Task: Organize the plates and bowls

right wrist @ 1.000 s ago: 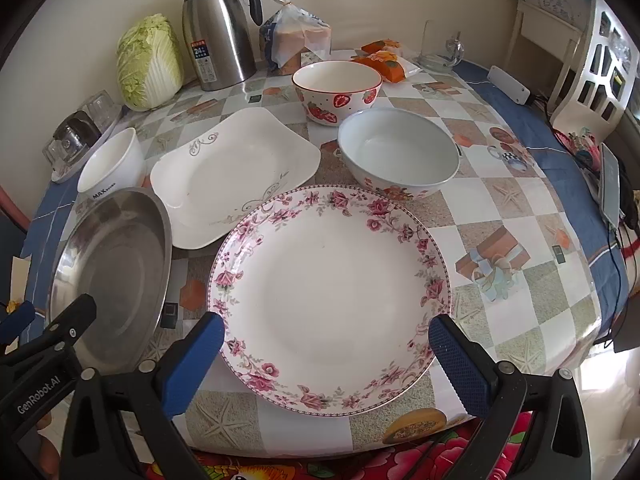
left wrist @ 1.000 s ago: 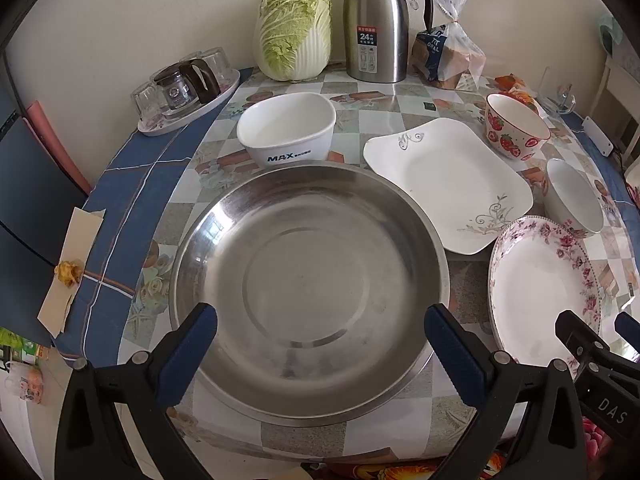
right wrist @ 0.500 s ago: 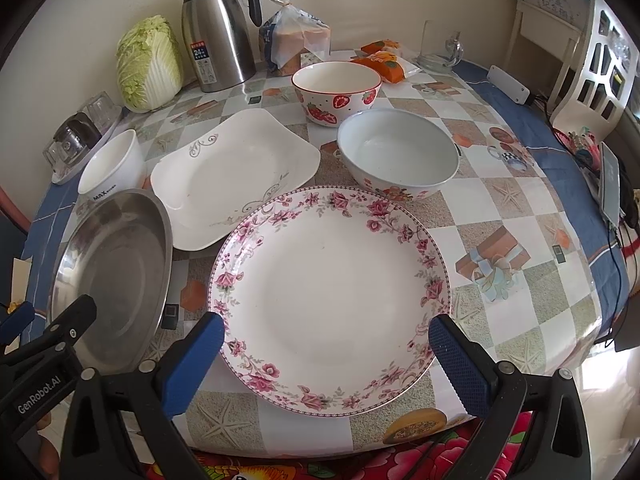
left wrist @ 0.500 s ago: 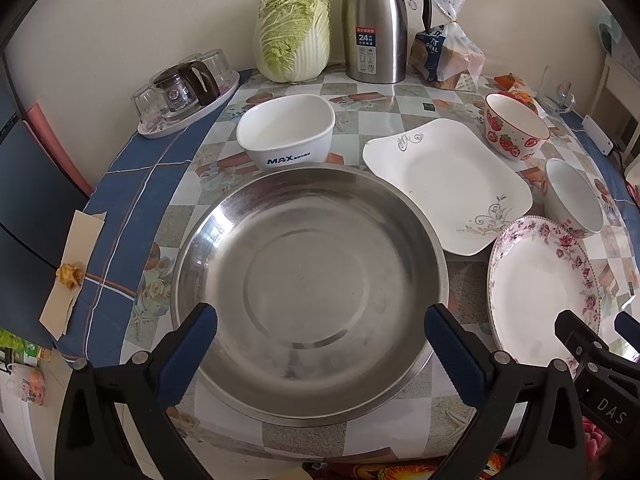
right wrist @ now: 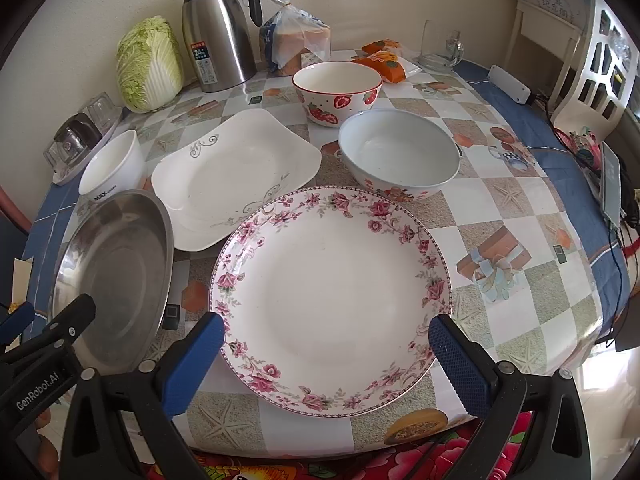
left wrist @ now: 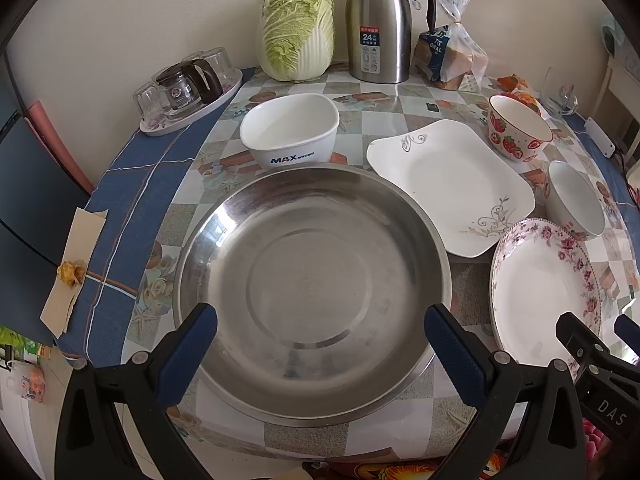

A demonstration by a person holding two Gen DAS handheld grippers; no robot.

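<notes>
Nothing has moved since the earlier frames; both grippers hang in the same spots over the near edge of the table (right wrist: 520, 216). Its cover is smooth and shiny, with grey and white checks and blue at the sides. Biggest of all is the steel pan (left wrist: 312, 292), round, shallow and silver, with a dull scratched bottom and a bright rim. Over it sits the left gripper (left wrist: 320, 344), its blue pads spread wide, one on each side of the pan's near part, holding nothing and touching nothing that can be seen. Just to the right lies the flower plate (right wrist: 332, 296), round and white with pink roses round its edge. Above it the right gripper (right wrist: 326, 350) is also spread wide and empty, its bumpy blue pads on either side of the plate's near rim. Behind these two lies the square plate (right wrist: 236, 172), white and glossy with grey curls, its corner tucked close to the pan. Next is the pale bowl (right wrist: 400, 156), round and deep, just behind the flower plate. Behind that stands the strawberry bowl (right wrist: 336, 92), white with red berries. Smallest is the white bowl (left wrist: 292, 132), squarish, with blue letters, right behind the pan.
</notes>
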